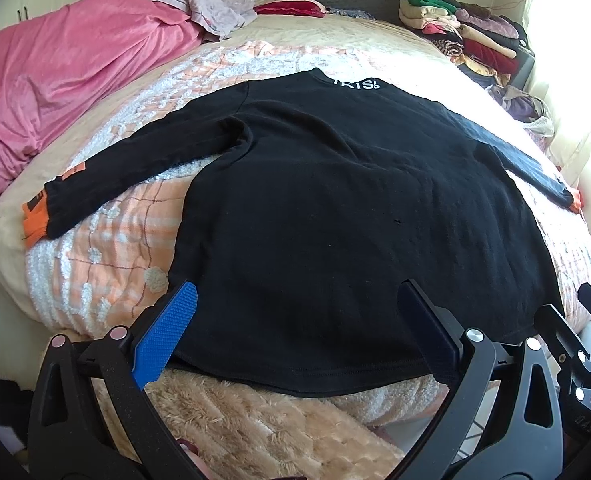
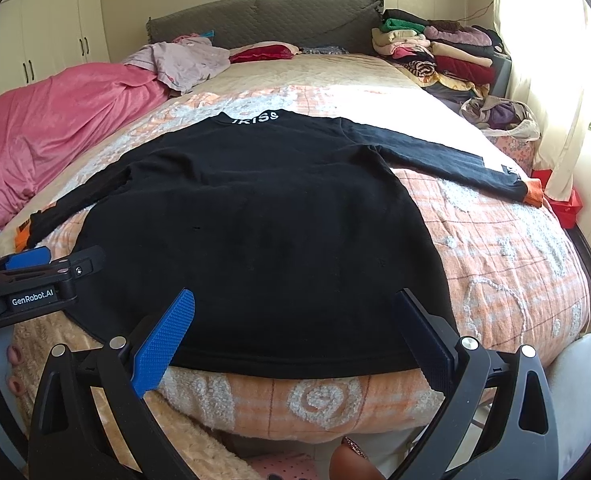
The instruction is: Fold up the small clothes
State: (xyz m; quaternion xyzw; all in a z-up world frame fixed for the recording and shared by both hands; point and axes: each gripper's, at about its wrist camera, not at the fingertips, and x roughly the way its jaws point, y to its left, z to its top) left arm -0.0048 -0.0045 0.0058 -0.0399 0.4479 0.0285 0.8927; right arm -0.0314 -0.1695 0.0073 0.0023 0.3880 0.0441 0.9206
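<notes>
One black shirt (image 1: 335,208) lies flat on the bed (image 1: 107,240), collar toward the headboard, hem at the foot edge; sleeves spread sideways. Both the left gripper (image 1: 295,332) and right gripper (image 2: 295,336) gape wide over the hem, holding nothing.

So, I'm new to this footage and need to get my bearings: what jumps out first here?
A black long-sleeved top lies flat in the middle of the bed, sleeves spread out and orange cuffs at the ends. A crumpled pink blanket fills the bed's left side, and a stack of folded clothes sits at the far right by the headboard. Both tools are open at the near hem.
</notes>
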